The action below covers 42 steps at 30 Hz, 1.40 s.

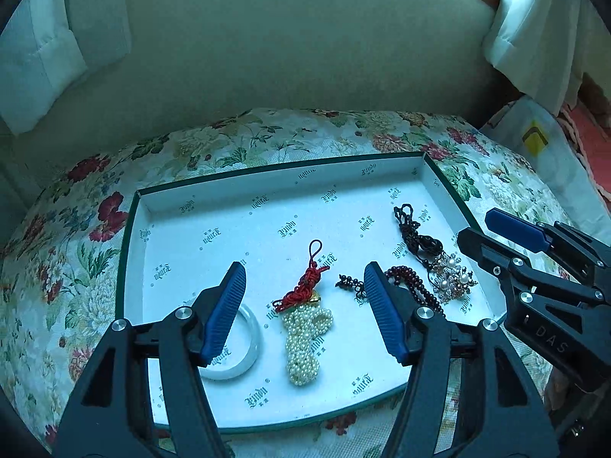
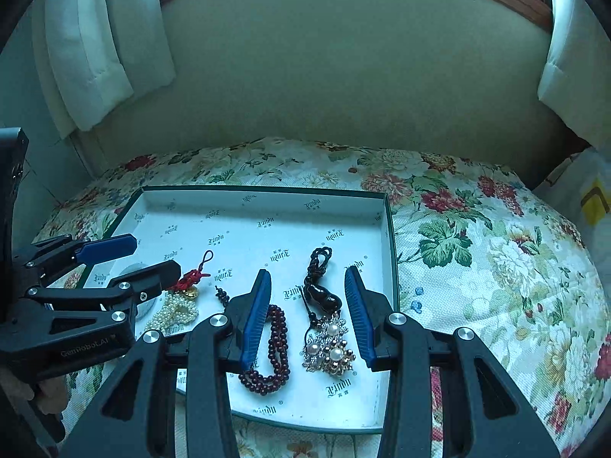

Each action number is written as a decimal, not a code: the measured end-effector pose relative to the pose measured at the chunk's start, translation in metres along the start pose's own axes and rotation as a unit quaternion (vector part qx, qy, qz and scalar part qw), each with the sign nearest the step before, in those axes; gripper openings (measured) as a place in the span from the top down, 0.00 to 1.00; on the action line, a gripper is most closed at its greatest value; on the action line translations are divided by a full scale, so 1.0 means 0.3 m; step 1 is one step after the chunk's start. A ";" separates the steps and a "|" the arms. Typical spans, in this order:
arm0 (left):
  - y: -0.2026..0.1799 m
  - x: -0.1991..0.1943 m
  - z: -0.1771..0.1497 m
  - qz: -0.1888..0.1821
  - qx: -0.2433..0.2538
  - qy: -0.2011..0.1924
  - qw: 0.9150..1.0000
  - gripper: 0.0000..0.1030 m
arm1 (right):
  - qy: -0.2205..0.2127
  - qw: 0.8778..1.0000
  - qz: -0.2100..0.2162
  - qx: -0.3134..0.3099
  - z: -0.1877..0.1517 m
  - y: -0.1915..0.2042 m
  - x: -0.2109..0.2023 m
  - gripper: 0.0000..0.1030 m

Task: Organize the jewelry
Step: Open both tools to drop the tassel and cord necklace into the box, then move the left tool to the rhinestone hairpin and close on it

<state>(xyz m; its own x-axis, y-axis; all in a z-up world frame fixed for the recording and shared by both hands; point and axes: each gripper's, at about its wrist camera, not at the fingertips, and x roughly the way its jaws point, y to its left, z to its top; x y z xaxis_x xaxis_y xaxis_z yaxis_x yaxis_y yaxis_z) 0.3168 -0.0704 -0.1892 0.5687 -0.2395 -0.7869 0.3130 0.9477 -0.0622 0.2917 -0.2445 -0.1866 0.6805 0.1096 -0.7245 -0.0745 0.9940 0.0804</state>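
A shallow white box (image 1: 214, 198) (image 2: 267, 198) with a green rim lies on a floral cushion and holds the jewelry. In it lie a white bangle (image 1: 250, 347), a pearl piece with a red knot (image 1: 305, 328) (image 2: 177, 309), dark red beads (image 1: 416, 290) (image 2: 273, 355), a black cord pendant (image 1: 424, 244) (image 2: 322, 294) and a pearl brooch (image 1: 452, 278) (image 2: 330, 349). My left gripper (image 1: 303, 282) is open above the pearl piece and holds nothing. My right gripper (image 2: 307, 286) is open above the pendant and brooch and holds nothing. Each gripper also shows in the other's view (image 1: 481, 231) (image 2: 152, 255).
The floral cushion (image 2: 477, 252) (image 1: 76, 252) extends to the right of the box and around it. A pale padded backrest (image 2: 343, 76) rises behind. White curtains (image 2: 95, 45) hang at both sides. A white bag with a yellow mark (image 1: 534, 141) sits at far right.
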 end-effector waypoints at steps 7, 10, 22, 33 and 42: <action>0.045 -0.103 -0.087 0.003 -0.016 0.000 1.000 0.38 | 0.010 1.000 0.009 0.006 -0.089 0.029 -0.080 0.60; 0.059 -0.130 -0.138 0.007 -0.022 0.007 1.000 0.38 | 0.021 1.000 0.014 0.006 -0.136 0.051 -0.098 0.60; 0.081 -0.192 -0.319 0.020 -0.032 0.028 0.999 0.38 | 0.059 0.998 0.030 -0.003 -0.300 0.141 -0.143 0.61; 0.113 -0.212 -0.443 0.034 -0.040 0.051 0.997 0.38 | 0.096 0.993 0.053 -0.032 -0.386 0.229 -0.131 0.74; 0.159 -0.206 -0.482 0.041 -0.054 0.063 0.996 0.38 | 0.117 0.990 0.057 -0.048 -0.408 0.268 -0.082 0.78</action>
<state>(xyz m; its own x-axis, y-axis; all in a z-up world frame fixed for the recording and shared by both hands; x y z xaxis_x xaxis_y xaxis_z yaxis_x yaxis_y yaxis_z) 0.1865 0.0203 -0.2322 0.4876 -0.1382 -0.8621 0.1814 0.9819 -0.0547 0.1797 -0.1671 -0.2463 0.4772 0.2067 -0.8542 -0.2179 0.9694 0.1128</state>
